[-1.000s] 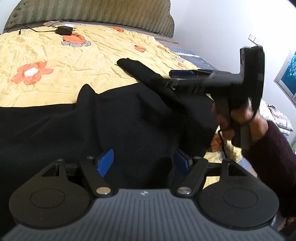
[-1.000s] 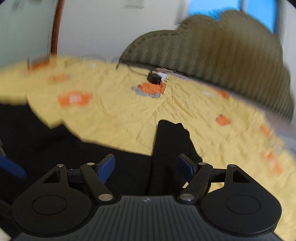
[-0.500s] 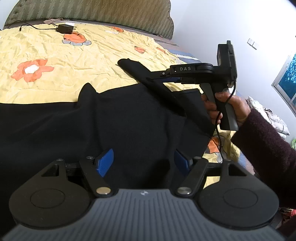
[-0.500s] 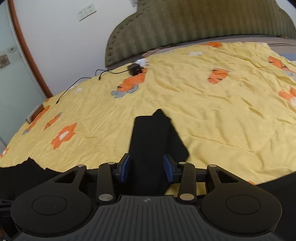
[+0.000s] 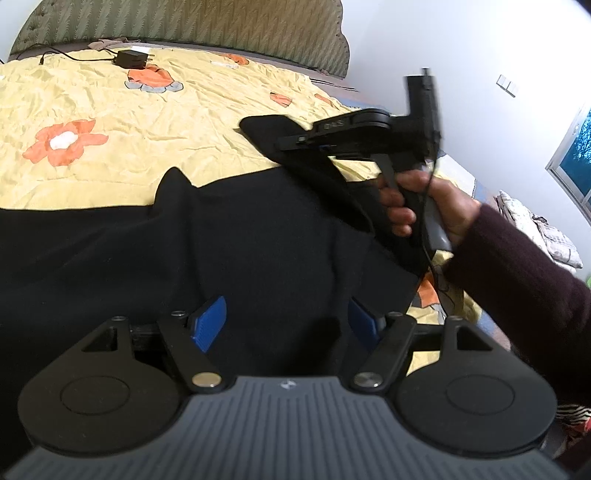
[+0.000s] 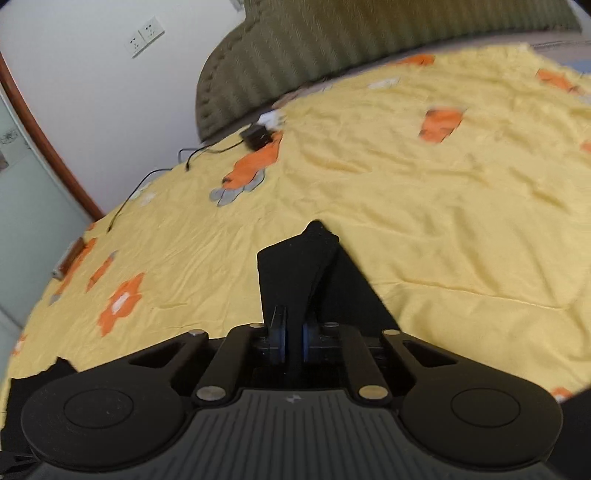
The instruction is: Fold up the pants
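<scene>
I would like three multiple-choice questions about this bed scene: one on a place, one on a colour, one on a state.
1. Where does the small black charger block lie?
A. near the headboard
B. on the pants
C. on the floor

2. What colour is the flowered bedspread?
A. blue
B. yellow
C. white

3. How are the right tongs?
A. wide open
B. shut on nothing
C. shut on the black pants

Answers: 1 A, it sits by the green padded headboard; 2 B, yellow cloth with orange flowers; 3 C, the blue pads pinch black cloth.

A dark maroon knit sleeve point(image 5: 524, 273) covers the arm; each black gripper has blue pads point(image 5: 207, 322)
</scene>
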Demonstrator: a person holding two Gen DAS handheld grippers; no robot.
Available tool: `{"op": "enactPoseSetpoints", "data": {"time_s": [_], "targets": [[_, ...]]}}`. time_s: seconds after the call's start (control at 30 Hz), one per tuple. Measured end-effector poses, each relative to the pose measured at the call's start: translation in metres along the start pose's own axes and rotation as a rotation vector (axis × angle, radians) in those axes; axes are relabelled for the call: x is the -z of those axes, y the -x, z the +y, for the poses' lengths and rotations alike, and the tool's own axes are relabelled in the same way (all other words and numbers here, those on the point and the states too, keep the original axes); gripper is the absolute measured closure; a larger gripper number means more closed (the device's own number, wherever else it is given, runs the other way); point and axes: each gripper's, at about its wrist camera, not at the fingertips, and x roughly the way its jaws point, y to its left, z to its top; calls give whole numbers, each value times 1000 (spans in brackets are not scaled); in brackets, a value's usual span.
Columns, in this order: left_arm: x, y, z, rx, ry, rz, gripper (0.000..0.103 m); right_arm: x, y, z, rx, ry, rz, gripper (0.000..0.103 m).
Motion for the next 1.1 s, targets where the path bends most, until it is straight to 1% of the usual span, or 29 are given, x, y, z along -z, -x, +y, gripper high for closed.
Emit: {"op": "enactPoseSetpoints", "data": {"time_s": [0.07, 0.2, 0.23, 0.3, 0.43, 0.53, 0.63, 0.67, 0.77, 0.83, 0.9, 1.03, 1.1], "targets": [[-1, 0, -6, -2, -11, -2, 38, 3, 23, 3, 19, -15, -67, 96], [0, 3, -18, 17, -31, -8, 40, 7, 81, 20, 111, 19, -224, 98], [1, 3, -21, 22, -38, -7, 40, 9, 94, 25, 147, 43, -252, 98], [2, 4, -29, 30, -47, -6, 40, 15, 117, 35, 247, 107, -315, 98], [2, 8, -43, 83, -57, -7, 40, 31, 149, 38, 428, 153, -399, 98], [5, 9, -53, 108, -72, -1, 40, 43, 163, 37, 505, 161, -434, 98], [8, 9, -58, 118, -84, 7, 39, 51, 166, 36, 579, 195, -429, 98], [7, 7, -59, 119, -82, 13, 39, 55, 166, 31, 594, 176, -416, 98], [8, 4, -58, 125, -76, 23, 39, 76, 157, 10, 644, 126, -338, 98], [9, -1, -57, 124, -76, 38, 39, 92, 145, -10, 649, 93, -266, 98], [8, -6, -55, 113, -63, 60, 39, 102, 138, -22, 658, 61, -226, 98], [2, -6, -51, 94, -50, 36, 39, 114, 144, -38, 615, -60, -220, 98], [-1, -7, -50, 105, -45, 35, 39, 119, 149, -41, 599, -85, -225, 98]]}}
